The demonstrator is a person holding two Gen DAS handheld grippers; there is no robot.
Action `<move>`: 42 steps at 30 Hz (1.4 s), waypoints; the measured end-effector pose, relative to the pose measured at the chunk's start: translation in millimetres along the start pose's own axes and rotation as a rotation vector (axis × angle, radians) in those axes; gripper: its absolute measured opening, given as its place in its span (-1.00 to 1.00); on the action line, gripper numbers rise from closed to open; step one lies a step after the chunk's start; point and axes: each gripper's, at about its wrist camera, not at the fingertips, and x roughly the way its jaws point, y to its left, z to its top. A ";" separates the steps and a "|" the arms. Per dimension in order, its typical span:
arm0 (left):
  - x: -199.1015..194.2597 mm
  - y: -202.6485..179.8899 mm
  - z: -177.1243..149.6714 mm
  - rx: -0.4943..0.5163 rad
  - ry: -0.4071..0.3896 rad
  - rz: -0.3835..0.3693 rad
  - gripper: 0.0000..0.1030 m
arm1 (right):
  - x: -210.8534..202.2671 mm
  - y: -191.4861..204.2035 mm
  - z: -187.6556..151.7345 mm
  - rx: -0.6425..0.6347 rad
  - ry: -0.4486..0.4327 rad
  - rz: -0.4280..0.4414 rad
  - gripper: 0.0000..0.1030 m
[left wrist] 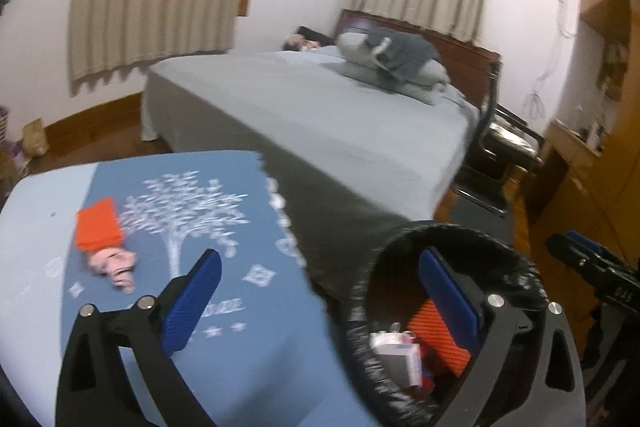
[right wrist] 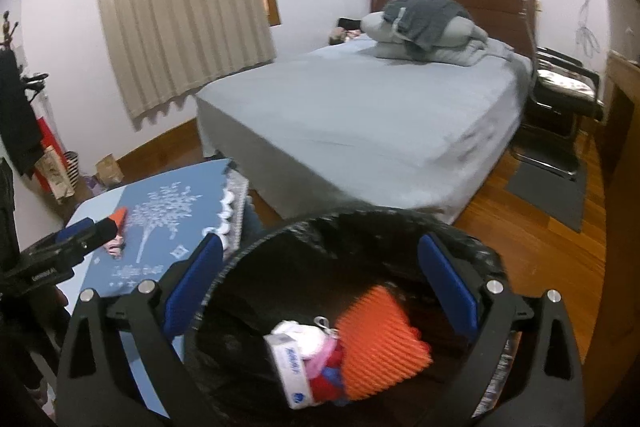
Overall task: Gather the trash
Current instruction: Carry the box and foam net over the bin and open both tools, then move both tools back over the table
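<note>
A black-lined trash bin [right wrist: 352, 227] stands beside a small table with a blue tree-print cloth [left wrist: 240, 347]. Inside the bin lie an orange ribbed piece [right wrist: 380, 343], a white packet [right wrist: 290, 371] and pink and red scraps. My right gripper [right wrist: 322, 287] hangs open over the bin mouth with nothing between its blue pads. On the cloth rest an orange packet [left wrist: 98, 227] and a crumpled pink wrapper [left wrist: 114, 265]. My left gripper [left wrist: 320, 301] is open and empty, straddling the table edge and the bin rim [left wrist: 360, 291]; the orange packet lies beyond its left finger.
A bed with a pale grey sheet [right wrist: 360, 115] and folded bedding [right wrist: 424, 27] fills the room behind. A black chair [right wrist: 560, 95] and a dark mat [right wrist: 548, 191] lie on the wooden floor at right. Bags [right wrist: 108, 167] sit along the wall at left.
</note>
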 end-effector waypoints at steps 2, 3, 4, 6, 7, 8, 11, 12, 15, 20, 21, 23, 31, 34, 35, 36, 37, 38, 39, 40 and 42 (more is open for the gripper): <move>-3.7 15.2 -1.7 -0.017 -0.006 0.033 0.89 | 5.4 12.2 4.5 -0.012 -0.001 0.020 0.86; -5.9 24.4 -2.8 -0.024 -0.010 0.053 0.89 | 10.5 21.4 6.4 -0.021 -0.001 0.036 0.86; -7.2 30.5 -3.1 -0.028 -0.012 0.066 0.89 | 13.8 27.5 8.1 -0.025 0.000 0.045 0.86; -10.7 47.4 -5.3 -0.041 -0.015 0.100 0.89 | 23.1 43.5 11.1 -0.035 0.005 0.071 0.86; -12.9 57.8 -6.6 -0.049 -0.018 0.122 0.89 | 26.1 49.6 12.0 -0.039 0.006 0.081 0.86; -13.9 66.2 -7.3 -0.056 -0.020 0.138 0.89 | 30.8 58.1 13.3 -0.046 0.007 0.094 0.86; -16.2 91.0 -10.7 -0.079 -0.025 0.188 0.89 | 43.8 81.3 16.4 -0.070 0.011 0.128 0.86; -15.7 100.4 -12.1 -0.089 -0.026 0.206 0.89 | 46.7 87.4 17.5 -0.075 0.010 0.134 0.86; -9.7 128.6 -16.9 -0.120 -0.026 0.260 0.89 | 61.2 107.9 21.0 -0.089 0.010 0.161 0.86; 9.4 163.3 -23.0 -0.149 -0.007 0.309 0.88 | 91.9 140.1 19.4 -0.108 0.031 0.201 0.86; 14.0 168.2 -24.1 -0.153 -0.001 0.316 0.88 | 100.5 148.1 18.0 -0.110 0.040 0.212 0.86; 24.1 176.0 -26.4 -0.157 0.008 0.322 0.88 | 110.6 157.9 15.8 -0.119 0.048 0.220 0.86; 62.9 198.9 -30.8 -0.173 0.068 0.302 0.73 | 150.0 186.4 7.7 -0.131 0.101 0.234 0.86; 76.8 203.9 -34.0 -0.188 0.117 0.284 0.64 | 155.9 190.2 7.6 -0.131 0.106 0.238 0.86; 80.7 205.9 -33.6 -0.198 0.132 0.276 0.61 | 157.2 191.5 7.1 -0.133 0.108 0.239 0.86; 84.0 208.1 -33.6 -0.208 0.145 0.269 0.60 | 158.5 192.6 7.0 -0.134 0.109 0.240 0.86; 86.6 210.8 -33.2 -0.216 0.158 0.267 0.58 | 160.1 193.2 7.0 -0.134 0.111 0.240 0.86; 88.5 212.3 -33.3 -0.222 0.165 0.264 0.57 | 161.3 193.8 6.7 -0.133 0.115 0.241 0.86; 88.6 212.8 -33.4 -0.223 0.163 0.258 0.55 | 161.7 194.2 5.5 -0.133 0.118 0.242 0.86; 88.4 212.5 -33.1 -0.223 0.160 0.253 0.40 | 162.7 193.5 5.6 -0.133 0.120 0.243 0.86; 87.7 212.8 -33.8 -0.225 0.159 0.250 0.08 | 163.4 195.4 4.7 -0.137 0.125 0.245 0.86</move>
